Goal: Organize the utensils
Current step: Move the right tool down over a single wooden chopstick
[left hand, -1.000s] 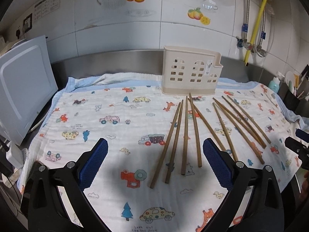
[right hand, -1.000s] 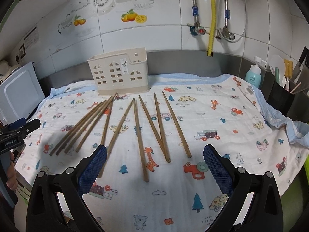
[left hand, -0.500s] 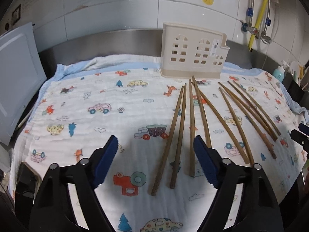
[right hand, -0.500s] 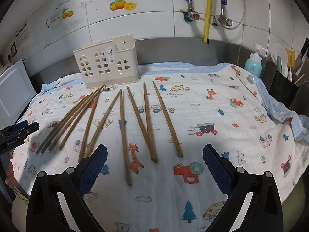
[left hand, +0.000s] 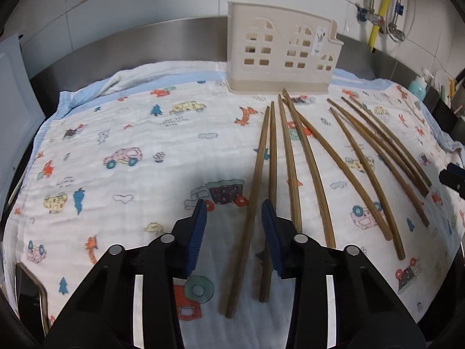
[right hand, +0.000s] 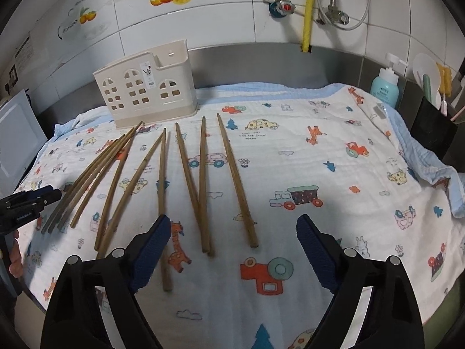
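A white panel (left hand: 13,116) stands at the far left, well to the left of the holder (left hand: 280,49). The cloth (left hand: 116,180), printed with cars and trees, covers the counter in front of the holder, which sits upright at the cloth's back edge against the steel backsplash. In front of the holder and a little to its right, the chopsticks (left hand: 290,163) lie flat on the cloth, fanned out with their thin ends toward the holder's base. The left gripper (left hand: 234,232) hovers low in front of the holder, its blue pads (left hand: 196,234) partly closed around the leftmost chopstick (left hand: 252,197), which runs through the gap; contact cannot be told, and the right pad overlaps the next stick. In the right wrist view, the right gripper (right hand: 232,250) hangs wide open in front of the holder and to its right, above the near ends of three sticks, gripping nothing. Right of the holder, a yellow pipe (right hand: 308,8) runs down the tiled wall, and a teal bottle (right hand: 385,85) stands at the cloth's far right corner.
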Motion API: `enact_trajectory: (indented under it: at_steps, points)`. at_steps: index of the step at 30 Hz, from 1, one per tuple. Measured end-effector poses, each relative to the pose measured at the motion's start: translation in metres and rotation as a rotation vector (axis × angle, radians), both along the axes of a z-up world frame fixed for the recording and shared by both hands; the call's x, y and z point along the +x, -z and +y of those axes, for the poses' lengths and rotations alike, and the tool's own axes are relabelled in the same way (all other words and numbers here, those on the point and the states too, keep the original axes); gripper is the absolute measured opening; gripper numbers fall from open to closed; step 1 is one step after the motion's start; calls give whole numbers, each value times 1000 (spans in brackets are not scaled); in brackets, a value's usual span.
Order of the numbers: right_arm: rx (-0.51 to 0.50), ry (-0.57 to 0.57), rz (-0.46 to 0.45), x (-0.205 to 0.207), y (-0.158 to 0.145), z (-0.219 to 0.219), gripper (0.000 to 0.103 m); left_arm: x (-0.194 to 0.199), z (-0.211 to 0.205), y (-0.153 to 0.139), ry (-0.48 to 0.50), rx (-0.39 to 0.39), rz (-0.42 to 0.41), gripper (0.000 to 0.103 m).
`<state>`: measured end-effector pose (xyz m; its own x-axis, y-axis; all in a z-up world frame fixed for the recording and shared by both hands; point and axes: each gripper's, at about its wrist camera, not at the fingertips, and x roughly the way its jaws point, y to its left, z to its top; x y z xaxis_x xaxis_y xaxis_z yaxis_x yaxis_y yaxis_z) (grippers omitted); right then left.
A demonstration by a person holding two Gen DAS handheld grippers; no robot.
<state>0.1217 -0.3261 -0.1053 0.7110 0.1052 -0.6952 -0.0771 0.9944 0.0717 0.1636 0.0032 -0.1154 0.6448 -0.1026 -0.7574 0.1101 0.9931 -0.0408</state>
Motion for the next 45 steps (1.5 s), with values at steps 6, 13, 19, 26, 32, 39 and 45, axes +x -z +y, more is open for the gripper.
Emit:
enact_trajectory:
  at_steps: [6,13,19,26,32,39,45]
  points:
    - [4,-3,6,7,3,-6,84,6,-3,4,17,-3,14,26]
    - [13,-28,41,20,12,-10,60,14,-5,9,24,2,27,26]
    - [5,-56,72,32,20,-7,44,16,-7,11,28,4,24,21]
    - [-15,-71,95,44,27,-3,29,20,-6,11,20,-1,24,17]
    - [-46,-74,96,51,29,0,19,19,-7,11,31,-9,23,17]
    - [-92,-69,85,49,30,3,11,18,-8,11,28,-12,25,17]
    - [-102,-72,81,49,30,4,9,18,-6,11,29,-24,21,17]
